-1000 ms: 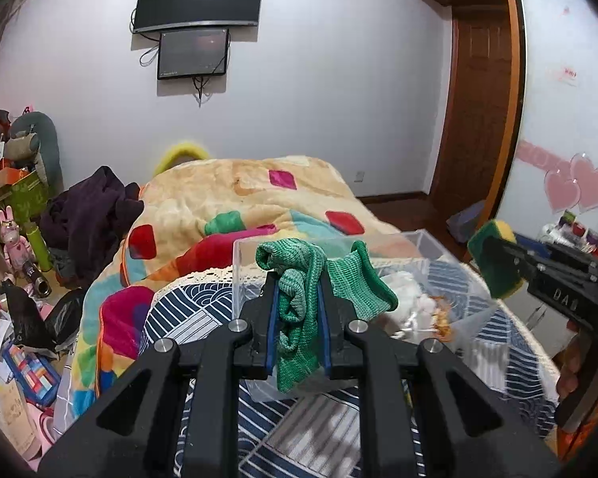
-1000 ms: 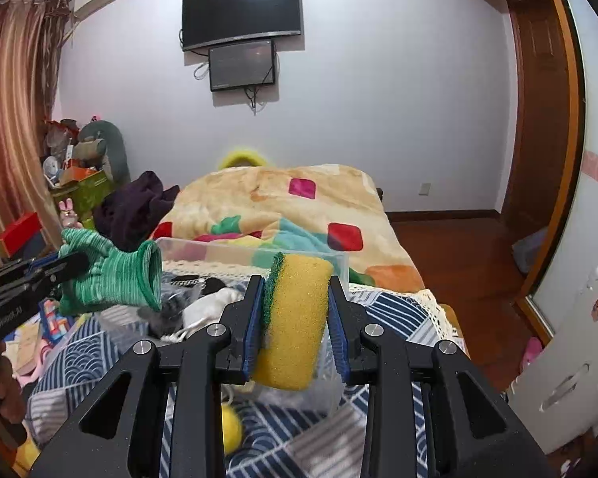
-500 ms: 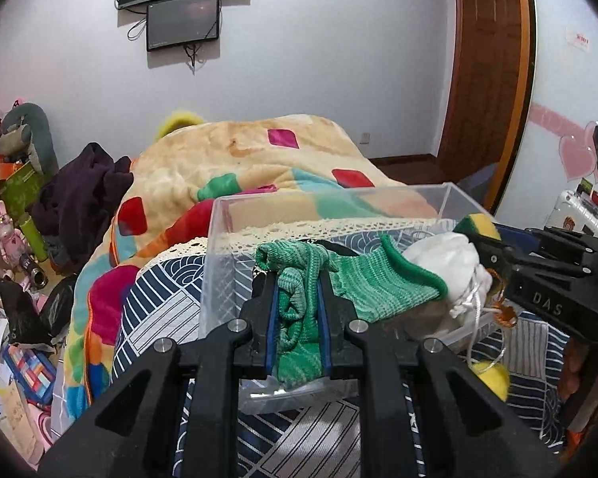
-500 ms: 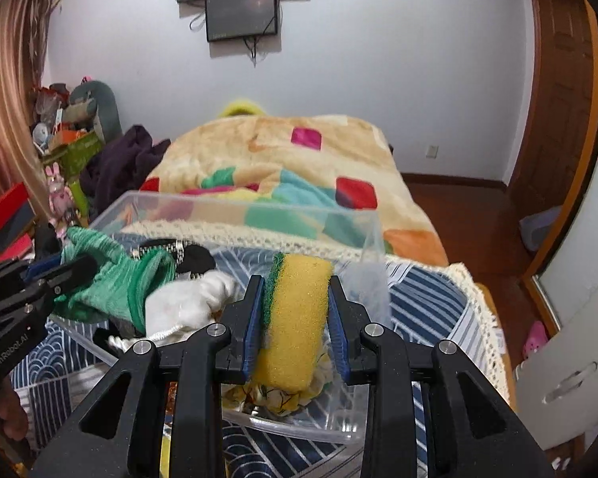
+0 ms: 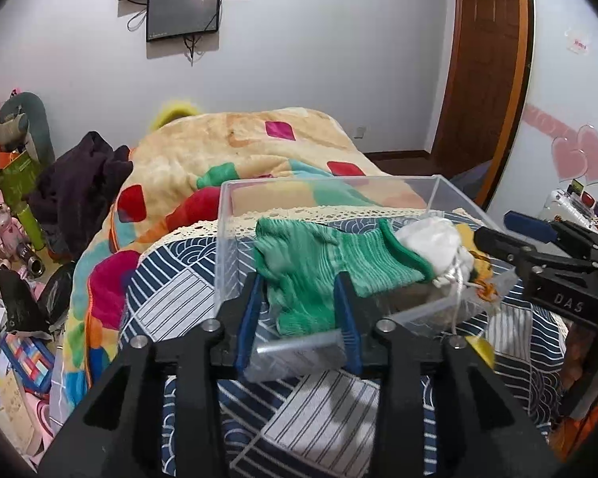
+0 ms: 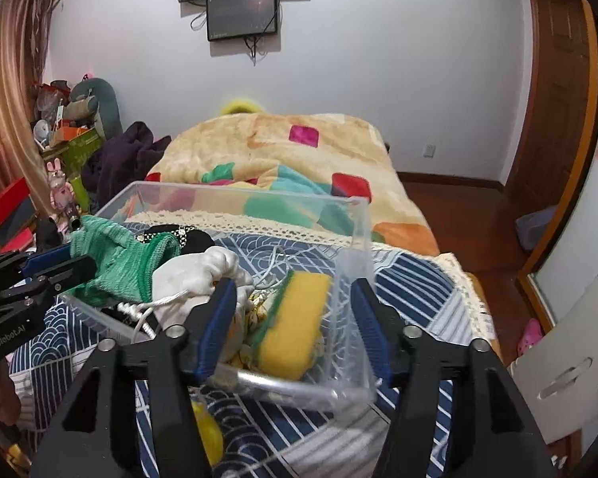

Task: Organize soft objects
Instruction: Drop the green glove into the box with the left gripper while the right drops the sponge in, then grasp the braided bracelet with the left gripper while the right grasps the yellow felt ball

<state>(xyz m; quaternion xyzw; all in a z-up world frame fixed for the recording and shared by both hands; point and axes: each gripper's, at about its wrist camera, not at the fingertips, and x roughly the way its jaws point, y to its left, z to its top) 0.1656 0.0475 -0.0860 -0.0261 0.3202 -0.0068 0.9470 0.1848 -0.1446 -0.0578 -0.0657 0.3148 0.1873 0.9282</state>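
A clear plastic bin (image 5: 450, 195) (image 6: 351, 318) stands on the blue patterned tablecloth. My left gripper (image 5: 299, 283) is open over its near edge, and the green knit cloth (image 5: 319, 267) (image 6: 119, 263) lies loose between the fingers, draped into the bin. My right gripper (image 6: 295, 298) is open over the bin, and the yellow sponge (image 6: 295, 322) with a green pad lies in the bin between its fingers. A white drawstring pouch (image 5: 434, 243) (image 6: 195, 275) and a dark item sit in the bin too.
A bed with a colourful patchwork blanket (image 5: 239, 151) lies behind the table. Clutter and toys (image 5: 12, 215) fill the floor at left. A wooden door (image 5: 482, 71) is at right. A yellow ball (image 6: 207, 426) lies on the tablecloth by the bin.
Both grippers lowered over the bin and opened. The green cloth and the yellow sponge were let go into the bin.
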